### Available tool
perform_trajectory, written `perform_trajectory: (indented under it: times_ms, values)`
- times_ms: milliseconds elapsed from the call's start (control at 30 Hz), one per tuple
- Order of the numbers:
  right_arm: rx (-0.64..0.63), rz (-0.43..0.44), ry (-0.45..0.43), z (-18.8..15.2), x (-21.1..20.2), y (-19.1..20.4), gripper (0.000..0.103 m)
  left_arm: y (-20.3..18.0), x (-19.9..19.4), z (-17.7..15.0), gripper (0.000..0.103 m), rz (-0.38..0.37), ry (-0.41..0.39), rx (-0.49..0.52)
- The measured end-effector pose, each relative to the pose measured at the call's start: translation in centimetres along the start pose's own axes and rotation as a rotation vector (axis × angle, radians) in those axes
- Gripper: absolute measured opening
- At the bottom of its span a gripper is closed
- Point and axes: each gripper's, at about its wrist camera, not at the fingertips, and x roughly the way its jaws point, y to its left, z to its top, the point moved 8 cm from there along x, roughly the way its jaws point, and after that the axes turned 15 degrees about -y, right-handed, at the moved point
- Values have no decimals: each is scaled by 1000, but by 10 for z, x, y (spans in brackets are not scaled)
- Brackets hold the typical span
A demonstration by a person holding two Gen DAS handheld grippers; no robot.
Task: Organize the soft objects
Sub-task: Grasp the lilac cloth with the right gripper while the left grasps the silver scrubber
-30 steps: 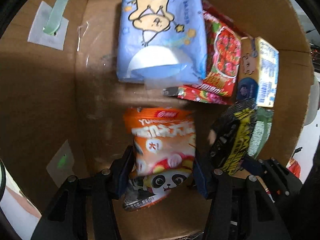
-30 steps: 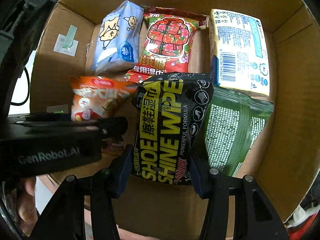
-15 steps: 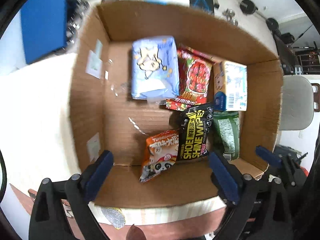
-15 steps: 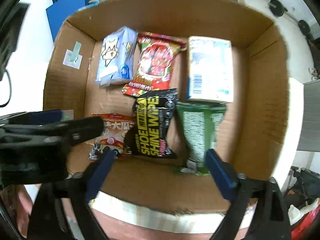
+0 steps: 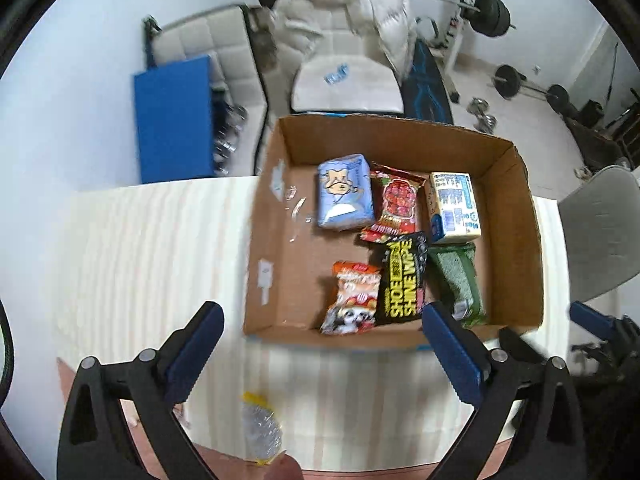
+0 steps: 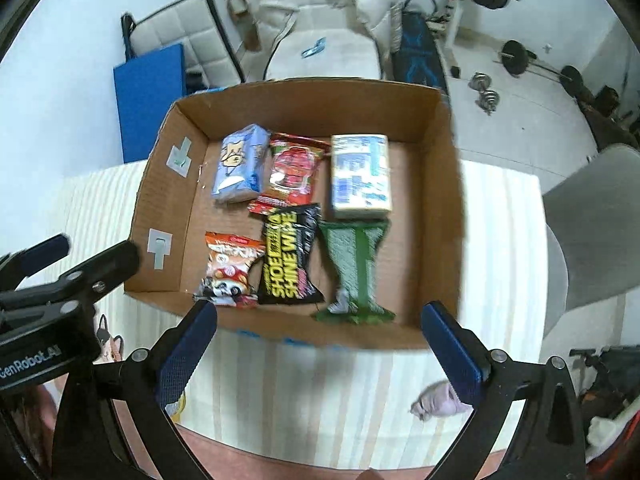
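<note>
An open cardboard box stands on a pale striped table. In it lie several soft packs: a blue tissue pack, a red pack, a yellow and white pack, an orange panda pack, a black shoe wipe pack and a green pack. My left gripper and right gripper are wide open and empty, held high in front of the box.
A small clear bag with yellow trim lies on the table near its front edge. A pale purple soft thing lies at the front right. A white chair and weights stand behind the table. A grey chair stands to the right.
Both grippers let go of their packs, opened wide and pulled up and back out of the box. The orange panda pack and the shoe wipe pack now lie in the box.
</note>
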Motion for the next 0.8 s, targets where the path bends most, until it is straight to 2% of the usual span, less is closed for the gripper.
perform_trajectory:
  times_ms: [67, 133, 300, 367, 433, 567, 800]
  values:
    - [48, -27, -14, -17, -12, -21, 103, 0, -11, -18, 102, 37, -16, -18]
    - [97, -62, -1, -40, -16, -46, 103, -2, -12, -44, 102, 43, 3, -44]
    - [252, -145, 126, -108, 2, -114, 103, 0, 21, -115, 102, 69, 159, -95]
    - [338, -175, 168, -135, 16, -139, 103, 8, 38, -143, 102, 79, 233, -147]
    - [433, -197, 194, -156, 31, -160, 103, 19, 49, -164, 102, 90, 270, -201]
    - [577, -220, 211, -183, 51, -180, 103, 46, 63, -188, 102, 125, 292, -307]
    - [686, -240, 229, -207, 73, -178, 103, 92, 82, -221, 102, 192, 365, -426]
